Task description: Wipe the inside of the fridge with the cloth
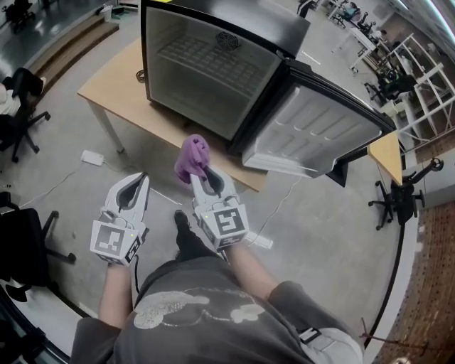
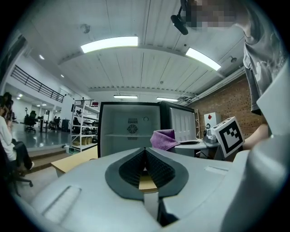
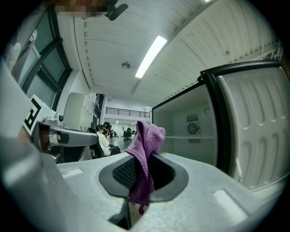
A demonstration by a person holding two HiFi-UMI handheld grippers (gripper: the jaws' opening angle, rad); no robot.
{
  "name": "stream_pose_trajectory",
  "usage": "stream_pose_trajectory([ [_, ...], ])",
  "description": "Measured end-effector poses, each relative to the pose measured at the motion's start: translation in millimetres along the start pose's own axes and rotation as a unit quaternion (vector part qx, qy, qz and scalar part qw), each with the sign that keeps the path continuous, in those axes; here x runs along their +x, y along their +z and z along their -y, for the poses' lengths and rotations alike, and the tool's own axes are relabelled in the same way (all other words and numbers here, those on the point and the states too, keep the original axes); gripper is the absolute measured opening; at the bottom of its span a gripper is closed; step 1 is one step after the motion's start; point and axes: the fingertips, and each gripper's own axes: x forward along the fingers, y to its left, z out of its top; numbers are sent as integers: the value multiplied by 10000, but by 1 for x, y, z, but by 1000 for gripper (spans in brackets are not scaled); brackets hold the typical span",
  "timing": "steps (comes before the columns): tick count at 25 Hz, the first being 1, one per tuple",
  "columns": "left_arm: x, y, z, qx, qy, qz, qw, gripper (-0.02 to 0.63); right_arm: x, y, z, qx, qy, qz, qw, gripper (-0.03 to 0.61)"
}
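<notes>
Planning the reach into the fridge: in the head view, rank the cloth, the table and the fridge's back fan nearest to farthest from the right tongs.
1. cloth: pinched in the right tongs.
2. table: front edge just ahead, below the fridge.
3. fan: on the fridge's back wall, far end.

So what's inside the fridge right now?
Inside the fridge only a wire shelf and a fan grille on the back wall show; no food. The cloth is outside, in the right hand-held gripper. The inner ceiling is hidden from the head view.
</notes>
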Motion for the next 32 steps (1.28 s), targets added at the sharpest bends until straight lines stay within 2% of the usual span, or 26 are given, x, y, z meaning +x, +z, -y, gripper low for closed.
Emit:
stream_pose_trajectory([
  [7, 68, 9, -61, 77, 72, -55, 9999, 17, 83, 3, 27, 59, 149, 142, 9998, 40],
  [13, 130, 23, -96, 186, -58, -104, 9998, 18, 137, 7, 55, 69, 112, 47, 9999, 40],
  [22, 176, 39, -149, 310, 5, -68, 9995, 17, 192, 31, 75, -100, 79, 113, 9999, 40],
  [26, 191, 45, -169, 304, -193, -2, 9994, 17, 215, 43, 82, -138, -175, 108, 9997, 40],
  [32, 222, 56, -211, 388, -625, 90, 9972, 17, 263, 87, 96, -310, -903, 320, 9949, 40],
])
